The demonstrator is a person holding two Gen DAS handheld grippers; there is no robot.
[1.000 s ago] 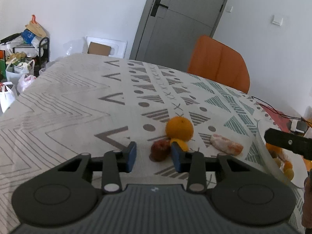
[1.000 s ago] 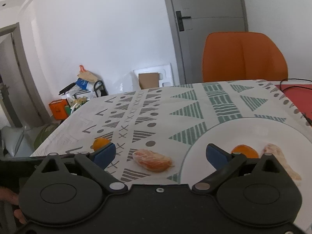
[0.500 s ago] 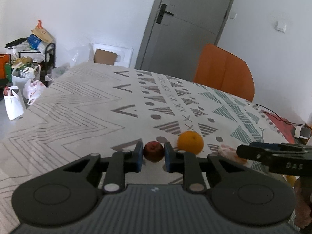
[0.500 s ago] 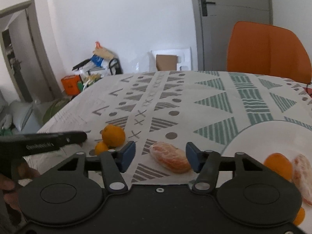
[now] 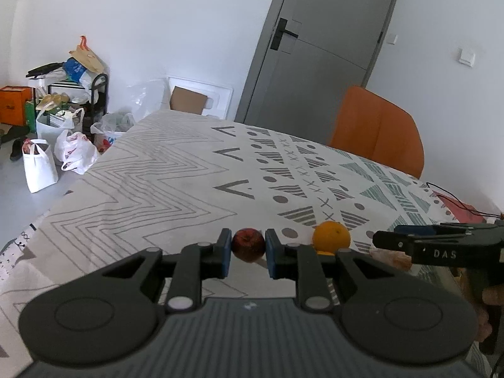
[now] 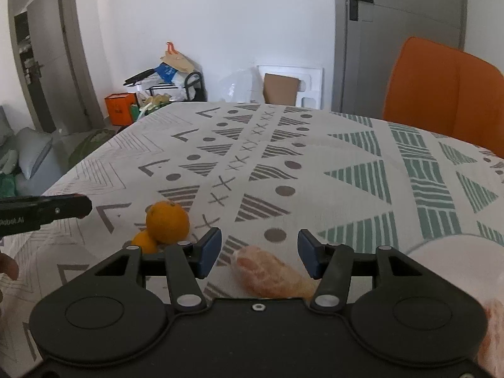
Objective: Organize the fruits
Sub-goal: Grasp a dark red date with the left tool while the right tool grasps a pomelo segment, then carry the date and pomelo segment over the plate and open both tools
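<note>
So, your left gripper [image 5: 248, 253] was clamped on the small dark red apple [image 5: 248, 244], both blue pads [image 5: 226, 253] pressed against its sides, and the fruit sat between them above the patterned white tablecloth [image 5: 163, 182]. To its right on the cloth lay the round orange [image 5: 331, 236], with a smaller orange piece [image 5: 324, 253] tucked just under its near edge. Farther right, your right gripper [image 5: 441, 244] reached in from the edge of the left wrist view, and a pale peeled fruit showed just under its tip.

In the right wrist view, your right gripper [image 6: 259, 252] was spread wide, its blue pads [image 6: 210, 250] well apart and holding nothing. The peeled orange fruit with pale membrane [image 6: 271, 272] lay on the cloth between the two fingers, nearer the right one; whether either pad touched it, you could not tell from here. To the left stood the round orange [image 6: 167, 221] with the small orange piece [image 6: 144, 242] touching its near left side. The rim of the white plate [image 6: 447, 249] curved in at the right, near the gripper body, and some peeled segments [image 6: 494, 327] showed at the very right edge. The tip of your left gripper [image 6: 41, 209] came in from the far left. An orange chair [image 6: 441, 94] stood beyond the table, before a grey door [image 6: 400, 31].
</note>
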